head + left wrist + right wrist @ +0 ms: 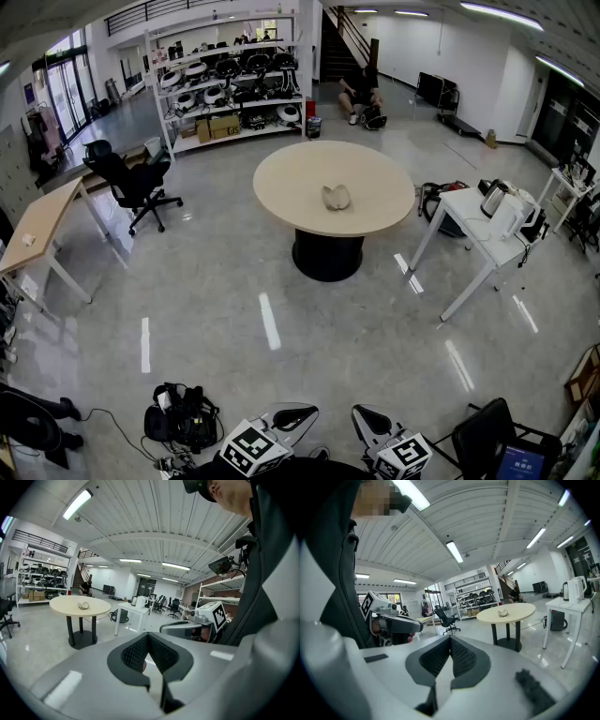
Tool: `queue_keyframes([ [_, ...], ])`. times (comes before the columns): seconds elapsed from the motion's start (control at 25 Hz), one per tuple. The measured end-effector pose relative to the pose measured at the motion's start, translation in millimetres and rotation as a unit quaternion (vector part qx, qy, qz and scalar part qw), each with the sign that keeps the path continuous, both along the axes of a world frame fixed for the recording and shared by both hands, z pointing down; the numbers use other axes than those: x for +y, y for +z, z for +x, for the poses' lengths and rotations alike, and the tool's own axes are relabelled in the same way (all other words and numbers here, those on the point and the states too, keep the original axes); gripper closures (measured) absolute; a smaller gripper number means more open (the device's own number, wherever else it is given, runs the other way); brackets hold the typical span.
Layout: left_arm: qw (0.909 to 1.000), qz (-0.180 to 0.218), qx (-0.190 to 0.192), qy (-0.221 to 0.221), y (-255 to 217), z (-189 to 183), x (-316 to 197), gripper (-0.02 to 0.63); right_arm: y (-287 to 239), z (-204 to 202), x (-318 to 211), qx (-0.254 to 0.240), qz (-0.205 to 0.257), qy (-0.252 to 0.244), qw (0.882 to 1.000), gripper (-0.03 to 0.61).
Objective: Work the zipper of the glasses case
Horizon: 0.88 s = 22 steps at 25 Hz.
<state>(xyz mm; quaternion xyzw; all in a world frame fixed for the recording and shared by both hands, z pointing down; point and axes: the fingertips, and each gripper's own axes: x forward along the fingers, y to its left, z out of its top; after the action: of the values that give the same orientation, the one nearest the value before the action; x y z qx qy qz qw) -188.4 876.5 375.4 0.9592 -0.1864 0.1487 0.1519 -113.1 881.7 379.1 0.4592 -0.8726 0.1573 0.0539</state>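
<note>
The glasses case (336,197) is a small pale shell lying in the middle of a round beige table (291,178), far across the floor from me. It shows small in the left gripper view (84,605) and in the right gripper view (503,613). My left gripper (305,411) and right gripper (362,412) are held low at the bottom edge of the head view, side by side, well short of the table. The left gripper (149,638) is shut with nothing between its pads. The right gripper (450,641) is likewise shut and empty.
A white table (469,211) with a kettle (494,197) stands right of the round table. A black office chair (136,178) and a wooden desk (42,220) are at the left, shelving (230,84) at the back. A black bag (183,417) lies on the floor near me. A person (361,92) sits far back.
</note>
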Motion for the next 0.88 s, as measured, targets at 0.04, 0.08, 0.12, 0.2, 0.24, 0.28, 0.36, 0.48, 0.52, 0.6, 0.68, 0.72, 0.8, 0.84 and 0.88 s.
queue_keyframes([
  [0.04,1.0000,-0.005,0.004,-0.007,0,1,-9,0.607,3,1,-7,0.001,-0.003,0.000,1.000,0.577],
  [0.08,0.9999,-0.008,0.007,-0.012,0,2,-17,0.607,7,2,-15,0.002,-0.006,-0.001,1.000,0.577],
  [0.12,0.9998,-0.011,0.008,-0.014,3,4,-26,0.607,10,4,-22,0.002,-0.009,-0.002,1.000,0.577],
  [0.2,0.9998,-0.017,0.007,-0.009,14,6,-42,0.607,16,5,-40,-0.002,-0.016,-0.006,1.000,0.577],
  [0.24,0.9998,-0.020,0.008,-0.006,19,8,-52,0.607,19,5,-49,-0.005,-0.020,-0.010,1.000,0.577],
  [0.28,0.9997,-0.023,0.010,-0.003,22,9,-63,0.607,21,4,-59,-0.008,-0.024,-0.012,1.000,0.577],
  [0.36,0.9995,-0.028,0.018,0.000,26,10,-90,0.607,26,4,-82,-0.008,-0.031,-0.009,0.999,0.577],
  [0.48,0.9989,-0.030,0.032,0.014,24,11,-134,0.607,25,3,-121,0.001,-0.037,0.007,0.999,0.577],
  [0.52,0.9987,-0.030,0.035,0.021,22,10,-147,0.607,22,0,-135,0.002,-0.039,0.011,0.999,0.577],
  [0.6,0.9981,-0.033,0.042,0.032,19,7,-173,0.607,15,-6,-164,0.005,-0.041,0.015,0.999,0.577],
  [0.68,0.9975,-0.039,0.048,0.035,20,1,-200,0.607,11,-13,-194,0.009,-0.043,0.019,0.999,0.577],
  [0.72,0.9972,-0.042,0.051,0.035,22,-2,-213,0.607,11,-16,-207,0.011,-0.044,0.021,0.999,0.577],
  [0.8,0.9964,-0.052,0.058,0.033,26,-8,-238,0.607,13,-22,-230,0.017,-0.047,0.025,0.998,0.576],
  [0.84,0.9960,-0.058,0.061,0.032,28,-10,-249,0.607,15,-24,-240,0.018,-0.050,0.027,0.998,0.577],
  [0.88,0.9955,-0.063,0.063,0.032,30,-11,-259,0.607,16,-25,-250,0.018,-0.053,0.028,0.998,0.577],
])
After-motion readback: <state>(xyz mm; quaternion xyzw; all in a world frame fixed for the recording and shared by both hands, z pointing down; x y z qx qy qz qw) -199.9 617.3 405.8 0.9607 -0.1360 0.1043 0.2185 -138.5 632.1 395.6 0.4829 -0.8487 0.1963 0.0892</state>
